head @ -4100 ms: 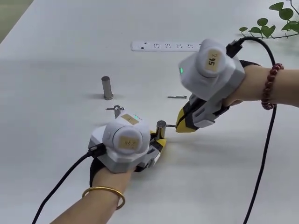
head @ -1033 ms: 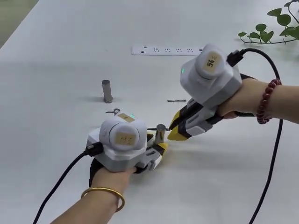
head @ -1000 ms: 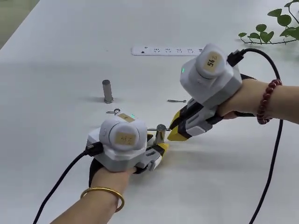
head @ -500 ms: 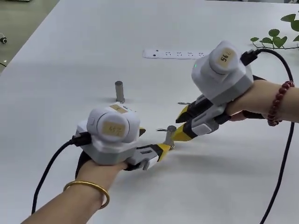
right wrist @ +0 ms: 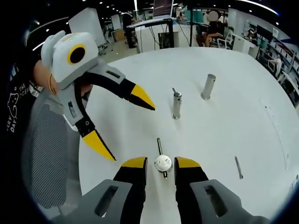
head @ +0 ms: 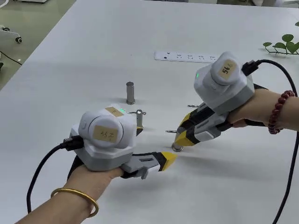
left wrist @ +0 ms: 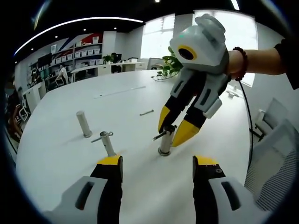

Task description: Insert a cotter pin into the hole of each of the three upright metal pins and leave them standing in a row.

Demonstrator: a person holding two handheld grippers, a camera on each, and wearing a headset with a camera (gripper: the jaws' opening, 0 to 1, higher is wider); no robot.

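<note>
The grey pin (left wrist: pixel 165 143) is standing upright, the cotter (left wrist: pixel 158 136) lying level through its top. The right gripper (right wrist: pixel 161 161) is straddling it half-open, the left gripper (left wrist: pixel 158 161) gaping wide, empty.

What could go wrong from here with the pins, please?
The left gripper is open and clear of the near pin, so the right gripper, straddling its top, might tip it. Its cotter pin juts mostly to one side and may slip out.
</note>
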